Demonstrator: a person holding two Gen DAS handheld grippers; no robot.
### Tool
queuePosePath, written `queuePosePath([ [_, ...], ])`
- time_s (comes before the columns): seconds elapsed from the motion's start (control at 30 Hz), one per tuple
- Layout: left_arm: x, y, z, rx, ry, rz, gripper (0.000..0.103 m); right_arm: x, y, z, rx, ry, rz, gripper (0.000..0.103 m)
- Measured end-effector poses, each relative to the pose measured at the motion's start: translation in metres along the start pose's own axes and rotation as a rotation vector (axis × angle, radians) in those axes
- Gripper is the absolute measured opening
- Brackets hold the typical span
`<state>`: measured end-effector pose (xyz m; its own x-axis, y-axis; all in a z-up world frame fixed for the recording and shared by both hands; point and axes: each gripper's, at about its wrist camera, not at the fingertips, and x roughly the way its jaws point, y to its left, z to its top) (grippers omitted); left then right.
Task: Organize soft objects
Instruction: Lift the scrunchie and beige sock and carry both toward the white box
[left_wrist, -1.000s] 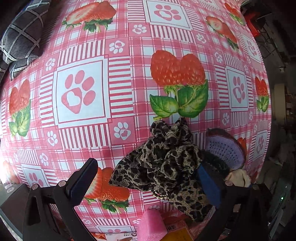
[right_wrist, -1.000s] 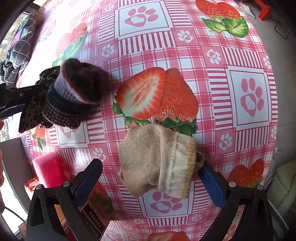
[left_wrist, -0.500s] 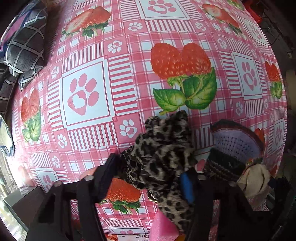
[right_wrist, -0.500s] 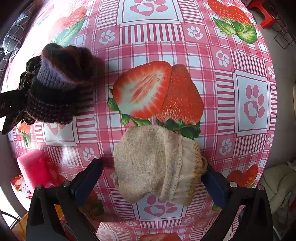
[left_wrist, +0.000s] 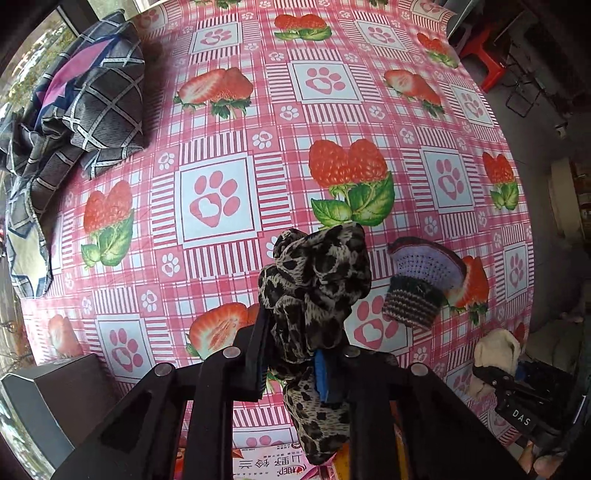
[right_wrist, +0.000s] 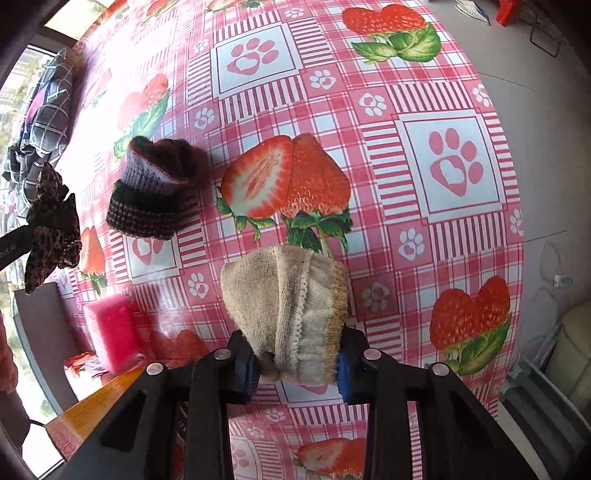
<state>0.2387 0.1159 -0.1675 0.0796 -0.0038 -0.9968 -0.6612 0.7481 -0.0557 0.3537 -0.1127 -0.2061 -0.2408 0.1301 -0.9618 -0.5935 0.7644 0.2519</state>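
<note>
My left gripper (left_wrist: 290, 363) is shut on a leopard-print cloth (left_wrist: 317, 288), which hangs lifted above the pink strawberry tablecloth (left_wrist: 221, 129). That cloth also shows at the left edge of the right wrist view (right_wrist: 51, 225). My right gripper (right_wrist: 295, 363) has its jaws closing on a beige knitted sock (right_wrist: 288, 299), with both pads pressing its sides. In the left wrist view the beige sock (left_wrist: 495, 350) appears at lower right. A dark striped knitted hat (right_wrist: 155, 188) lies on the table between the two, seen too in the left wrist view (left_wrist: 421, 284).
A grey checked pillow and bedding (left_wrist: 88, 99) lie at the table's far left. A pink sponge block (right_wrist: 110, 332) and printed packets (left_wrist: 273, 465) sit at the near edge. A dark box (left_wrist: 55, 398) stands at lower left. A red stool (left_wrist: 484, 48) stands past the far edge.
Both grippers closed, the left on the leopard cloth and the right on the beige sock. Both rose, so the table looks farther away and the cloth hangs free.
</note>
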Motion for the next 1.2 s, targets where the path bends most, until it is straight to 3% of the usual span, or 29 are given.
queuePosePath([
  [0.3, -0.039, 0.017, -0.040, -0.018, -0.044, -0.022, 0.022, -0.039, -0.013, -0.034, 0.054, -0.038, 0.052, 0.033],
  [0.5, -0.066, 0.023, -0.088, -0.019, -0.068, -0.053, 0.022, -0.066, -0.001, -0.056, 0.069, -0.081, 0.083, 0.033],
  [0.87, -0.110, 0.039, -0.172, 0.045, -0.105, -0.099, 0.022, -0.109, 0.046, -0.110, 0.063, -0.157, 0.099, 0.033],
  [1.2, -0.142, 0.068, -0.219, 0.016, -0.165, -0.122, 0.022, -0.139, 0.100, -0.149, -0.012, -0.224, 0.099, 0.033],
])
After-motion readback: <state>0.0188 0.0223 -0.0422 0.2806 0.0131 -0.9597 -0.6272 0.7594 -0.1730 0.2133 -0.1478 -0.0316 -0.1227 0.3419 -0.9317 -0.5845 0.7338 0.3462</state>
